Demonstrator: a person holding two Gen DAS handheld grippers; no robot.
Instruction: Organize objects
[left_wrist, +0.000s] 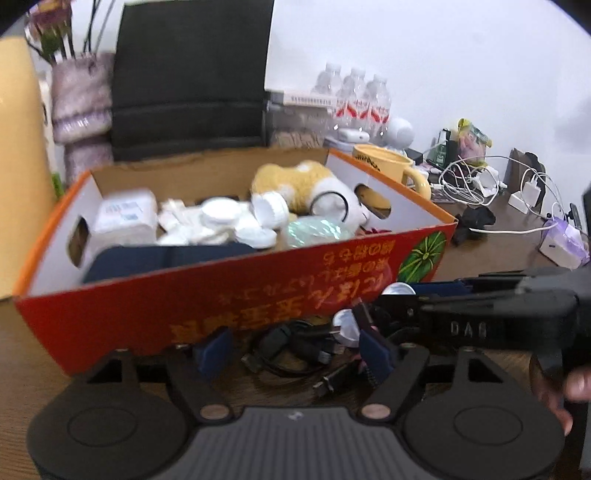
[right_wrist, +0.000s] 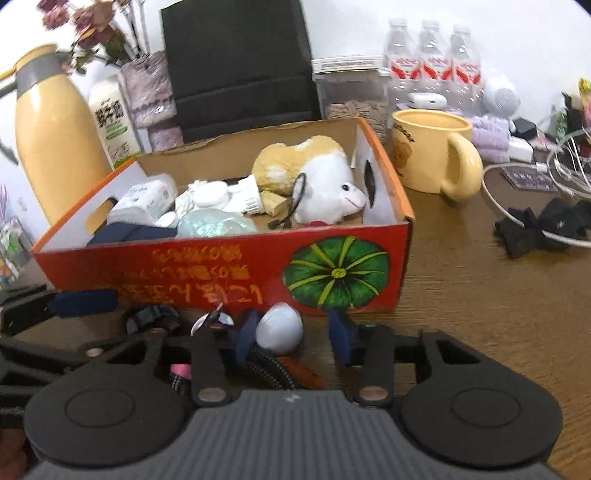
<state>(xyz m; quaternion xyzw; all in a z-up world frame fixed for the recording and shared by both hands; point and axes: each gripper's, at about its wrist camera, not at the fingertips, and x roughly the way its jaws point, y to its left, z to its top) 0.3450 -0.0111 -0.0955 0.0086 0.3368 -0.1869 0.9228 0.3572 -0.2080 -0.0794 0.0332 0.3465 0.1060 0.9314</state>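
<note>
The red cardboard box (right_wrist: 236, 273) with a green pumpkin picture on its side stands open on the brown table (right_wrist: 480, 295). Inside lie a yellow and white plush toy (right_wrist: 314, 177), a clear plastic tub (right_wrist: 144, 199), several white jars and lids (right_wrist: 210, 195), a crumpled shiny bag (right_wrist: 210, 225) and a dark blue flat thing (right_wrist: 125, 234) against the near wall. Just in front of the box, on the table, is a small heap of black cables (left_wrist: 288, 350) and a pale round object (right_wrist: 279, 328).

The left hand-held gripper (left_wrist: 295, 350) points down at the cables, its blue-padded jaws standing apart on either side of the heap, not pressing on it. The right hand-held gripper (right_wrist: 295, 336) reaches in from the right in the left wrist view and points down at the same spot. Its jaws are partly closed with the pale round object between them, touching the left pad; whether they grip it I cannot tell.

Beside the box stand a yellow mug (right_wrist: 432, 151) on the right and a yellow flask (right_wrist: 55, 140) on the left. Behind it are a clear container (right_wrist: 351, 92), water bottles (right_wrist: 432, 59) and a dark chair back (right_wrist: 240, 66).
</note>
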